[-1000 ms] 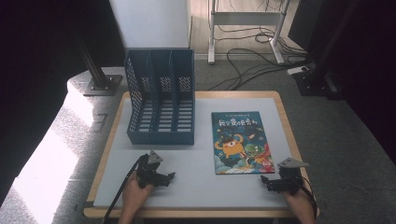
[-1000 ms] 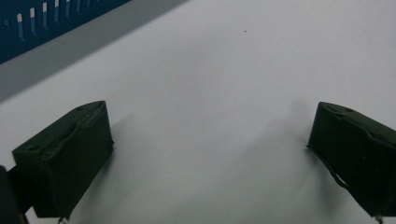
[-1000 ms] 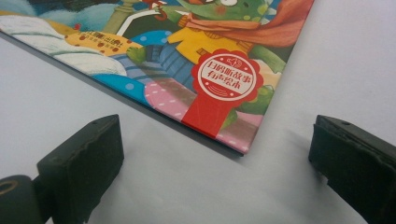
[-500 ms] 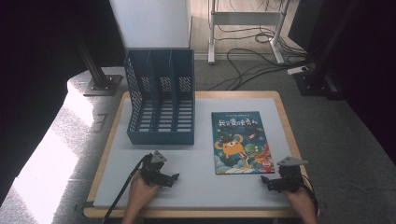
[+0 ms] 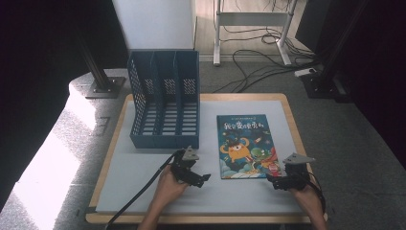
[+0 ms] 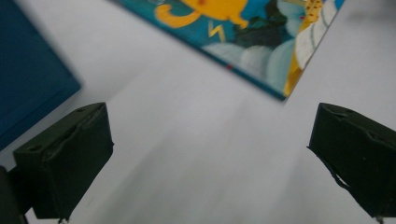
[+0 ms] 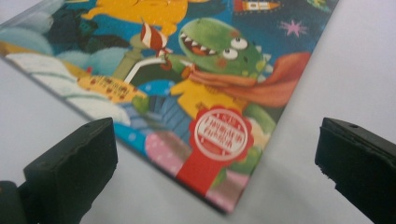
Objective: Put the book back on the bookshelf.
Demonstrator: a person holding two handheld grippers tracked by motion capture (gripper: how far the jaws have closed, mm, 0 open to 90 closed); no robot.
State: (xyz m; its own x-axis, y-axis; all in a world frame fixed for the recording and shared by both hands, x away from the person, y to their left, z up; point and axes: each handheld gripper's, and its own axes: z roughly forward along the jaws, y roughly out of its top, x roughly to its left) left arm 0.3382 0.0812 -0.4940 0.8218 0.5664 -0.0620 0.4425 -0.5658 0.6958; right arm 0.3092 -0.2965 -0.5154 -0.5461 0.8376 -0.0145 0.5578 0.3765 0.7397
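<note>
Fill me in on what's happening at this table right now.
A person sits at the table with a claw in each hand. A picture book lies flat on the mat, cover up, beside a blue file rack with three slots. The right claw is open at the book's near right corner, and the left claw is open just off its near left corner. Neither holds anything; the book is not yet gripped or lifted.
</note>
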